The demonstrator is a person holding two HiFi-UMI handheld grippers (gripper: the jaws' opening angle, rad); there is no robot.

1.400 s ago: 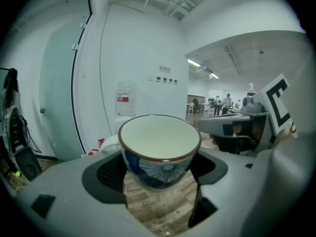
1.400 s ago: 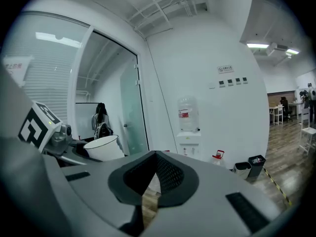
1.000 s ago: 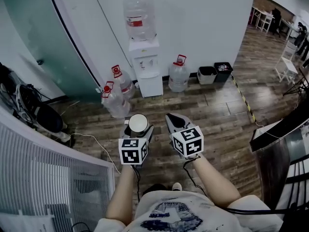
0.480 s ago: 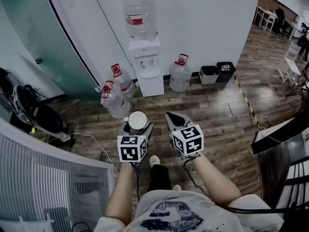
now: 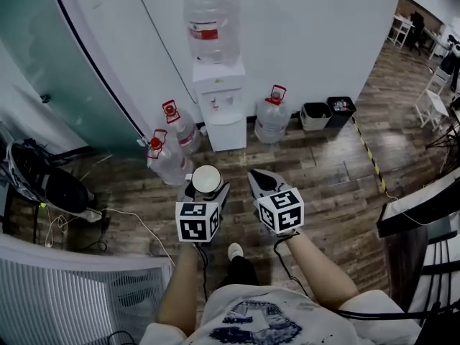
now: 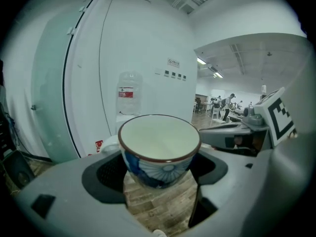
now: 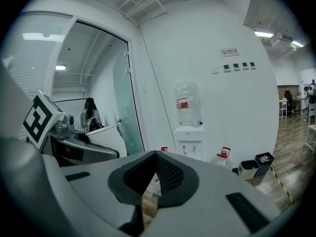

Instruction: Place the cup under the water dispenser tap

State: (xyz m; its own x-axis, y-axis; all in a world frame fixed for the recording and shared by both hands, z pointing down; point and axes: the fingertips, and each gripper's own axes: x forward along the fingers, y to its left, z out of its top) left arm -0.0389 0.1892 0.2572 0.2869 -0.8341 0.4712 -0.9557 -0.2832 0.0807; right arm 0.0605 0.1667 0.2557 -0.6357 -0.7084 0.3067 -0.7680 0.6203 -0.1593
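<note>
Closer now to water dispenser (image 5: 220,113) at 12 o'clock. Left gripper (image 5: 205,190) pinching cup (image 6: 159,149): white inside, blue floral outside only in left gripper view. Right gripper (image 7: 156,167) pressed together.

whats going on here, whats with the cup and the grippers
A person stands apart from the water dispenser, holding a gripper in each hand. The left gripper is shut on a blue-patterned cup, which is upright and looks empty. The right gripper is shut with nothing in it. The cup is not yet at the dispenser.
</note>
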